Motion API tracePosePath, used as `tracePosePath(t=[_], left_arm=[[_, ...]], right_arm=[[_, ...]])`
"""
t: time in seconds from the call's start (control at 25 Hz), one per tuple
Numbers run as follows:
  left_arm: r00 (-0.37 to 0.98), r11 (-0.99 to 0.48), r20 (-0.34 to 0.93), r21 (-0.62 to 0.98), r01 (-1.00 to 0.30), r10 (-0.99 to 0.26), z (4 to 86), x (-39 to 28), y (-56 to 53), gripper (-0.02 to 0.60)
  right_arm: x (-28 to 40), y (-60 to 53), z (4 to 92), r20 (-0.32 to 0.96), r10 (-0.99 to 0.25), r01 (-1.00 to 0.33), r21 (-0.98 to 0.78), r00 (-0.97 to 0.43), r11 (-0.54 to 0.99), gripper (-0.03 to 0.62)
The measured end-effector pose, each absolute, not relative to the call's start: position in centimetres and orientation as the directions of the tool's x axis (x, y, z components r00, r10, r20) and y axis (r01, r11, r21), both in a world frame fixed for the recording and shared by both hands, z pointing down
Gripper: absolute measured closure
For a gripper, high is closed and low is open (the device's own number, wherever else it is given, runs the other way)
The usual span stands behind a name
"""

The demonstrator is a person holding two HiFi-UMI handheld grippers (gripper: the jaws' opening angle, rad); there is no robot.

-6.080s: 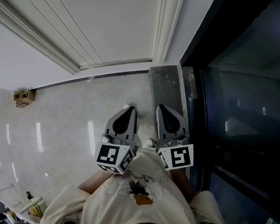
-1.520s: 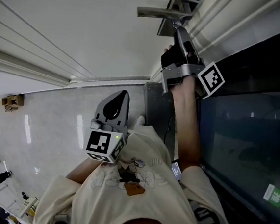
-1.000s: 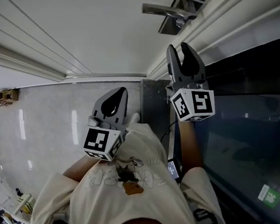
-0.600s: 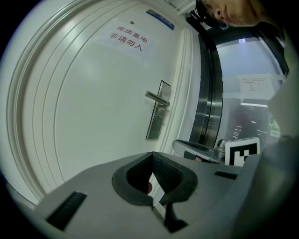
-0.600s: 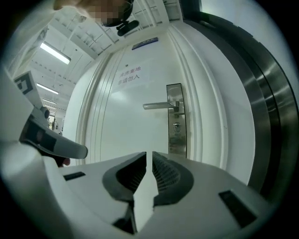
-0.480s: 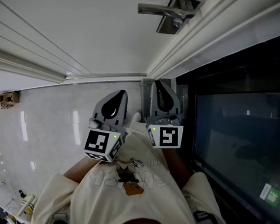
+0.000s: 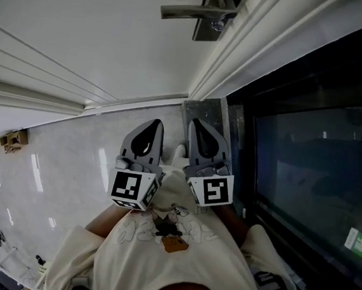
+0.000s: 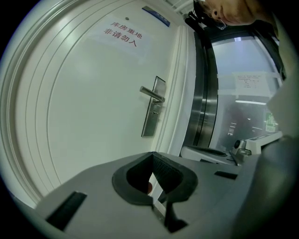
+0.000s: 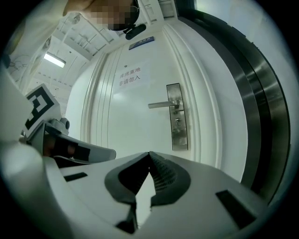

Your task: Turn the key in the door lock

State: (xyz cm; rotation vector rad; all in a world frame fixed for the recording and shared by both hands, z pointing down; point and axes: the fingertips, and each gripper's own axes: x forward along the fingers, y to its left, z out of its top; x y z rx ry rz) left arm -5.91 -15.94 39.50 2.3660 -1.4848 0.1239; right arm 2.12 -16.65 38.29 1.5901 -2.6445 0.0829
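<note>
Door lock (image 9: 177,122) is too small to make out.

left claw (image 7: 156,123) + right claw (image 7: 196,123) = 2 | door (image 7: 84,23) 1 | door handle (image 7: 187,11) 1 | lock plate (image 9: 179,135) 1 | sign (image 9: 129,76) 1

Entrance corner with pale stone floor and dark glazing

A glossy, pale marble floor (image 7: 71,162) carries streaks of reflected light and meets a grey stone threshold (image 7: 204,111) at the foot of a white door (image 7: 116,26) with raised mouldings. Beside it stands a dark glass panel (image 7: 319,161) in a brushed steel frame (image 8: 204,93), bearing a green sticker (image 7: 357,242) and a paper notice (image 8: 252,81). A small cardboard box (image 7: 14,139) sits on the floor by the wall. A ceiling light strip (image 9: 54,59) glows overhead.
</note>
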Motion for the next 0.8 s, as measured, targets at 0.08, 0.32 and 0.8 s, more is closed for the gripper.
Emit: tracePosePath(t=[0.08, 0.32, 0.8], left_arm=[[0.451, -0.396, 0.248, 0.24, -0.886, -0.857, 39.4, -5.8, -15.9, 0.575], [0.46, -0.407, 0.238, 0.24, -0.881, -0.855, 39.1, -5.6, -16.0, 0.575], [0.464, -0.416, 0.229, 0.231, -0.88, -0.855, 38.3, -5.5, -15.6, 0.575]], right_arm=[[2.3, -16.8, 38.2, 0.078, -0.879, -0.882, -0.024, -0.47, 0.47, 0.587], [2.2, -17.4, 37.9, 0.082, -0.877, -0.881, -0.015, -0.473, 0.473, 0.588], [2.2, -17.1, 38.3, 0.114, -0.886, -0.894, -0.057, -0.449, 0.445, 0.588]])
